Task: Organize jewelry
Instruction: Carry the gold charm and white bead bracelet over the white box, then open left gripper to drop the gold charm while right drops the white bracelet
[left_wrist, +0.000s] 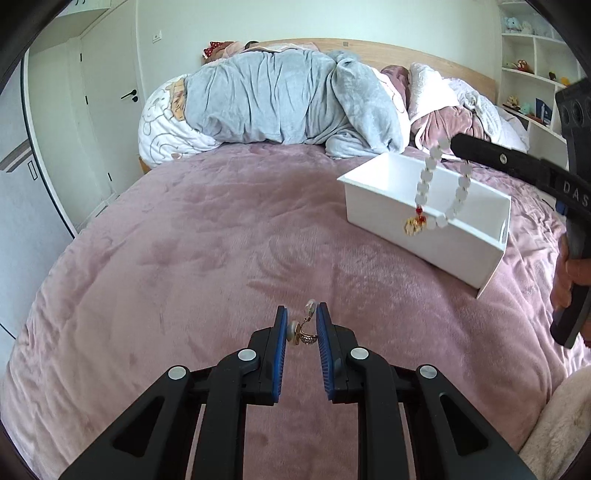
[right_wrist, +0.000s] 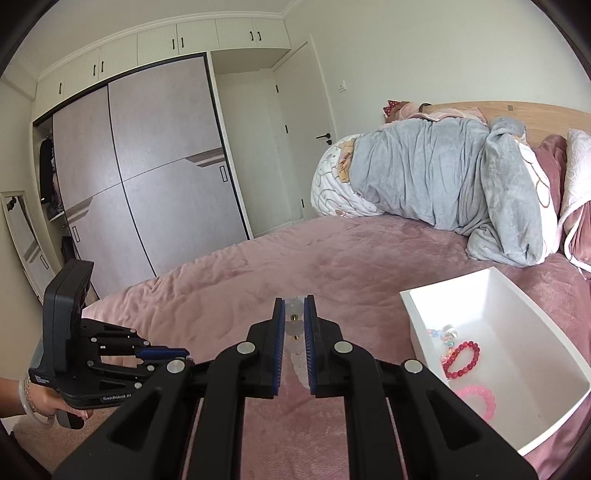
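The left gripper (left_wrist: 302, 325) is nearest in its own view, with its two blue pads (left_wrist: 281, 332) squeezed on a small gold earring (left_wrist: 303, 332) that has a pearly bit on it. The earring sits right between the pads, up above the pink blanket (left_wrist: 184, 240) and not touching it. The right gripper (right_wrist: 294, 321) is pinched tight on a white bead bracelet (right_wrist: 295, 347). In its own view the beads run in a line between the two pads. From the left gripper's view, that bracelet (left_wrist: 428, 184) hangs down in a loop from the right gripper's black tip (left_wrist: 458, 142), with a little gold and red charm (left_wrist: 415, 223) at the bottom. The loop dangles in front of the white box (left_wrist: 443, 243), at its near wall. The white box rests on the pink blanket, to the right and farther away than the left gripper. Inside the box, a red bead bracelet (right_wrist: 461, 360) lies on the floor near the left wall, a pink bead bracelet (right_wrist: 476, 400) lies just nearer, and a pale, many-colored one (right_wrist: 443, 338) lies just beyond the red one. A hand (right_wrist: 44, 402) with bangles holds the left gripper's handle. Far back, a gray blanket (left_wrist: 280, 96) is heaped at the head of the bed, with pillows (left_wrist: 424, 92) on the right of it.
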